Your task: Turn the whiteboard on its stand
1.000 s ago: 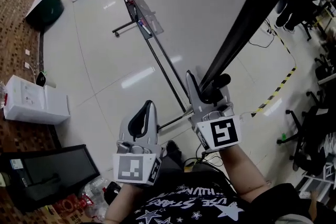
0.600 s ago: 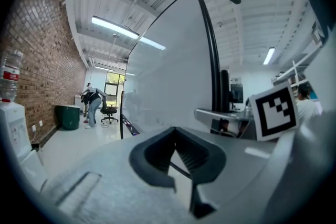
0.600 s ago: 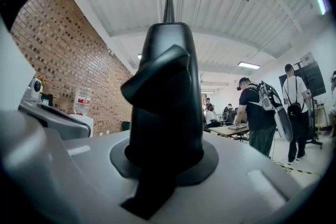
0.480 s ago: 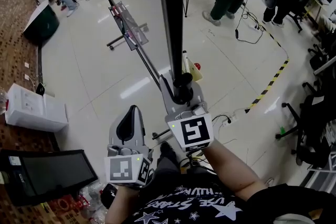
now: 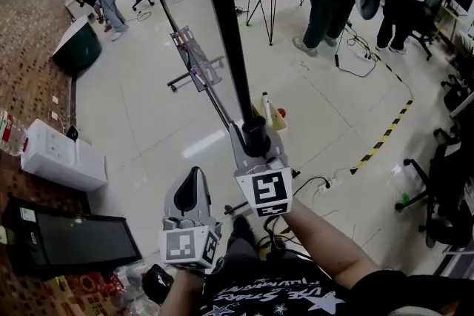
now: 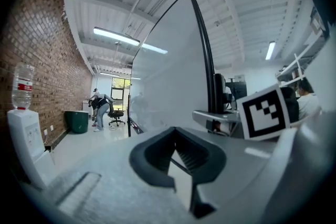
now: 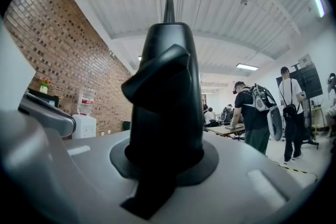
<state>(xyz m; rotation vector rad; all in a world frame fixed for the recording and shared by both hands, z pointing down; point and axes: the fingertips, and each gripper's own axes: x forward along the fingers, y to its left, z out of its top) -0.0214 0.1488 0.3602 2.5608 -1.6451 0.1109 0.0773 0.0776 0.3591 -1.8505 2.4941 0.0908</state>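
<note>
Now | whiteboard ×1 | right gripper ×1 — clamps it | left gripper ×1

The person wears a black short-sleeved T-shirt printed with white stars and white lettering. The left gripper and right gripper have pale grey bodies and black jaw pads, each carrying a white cube with black square markers
</note>
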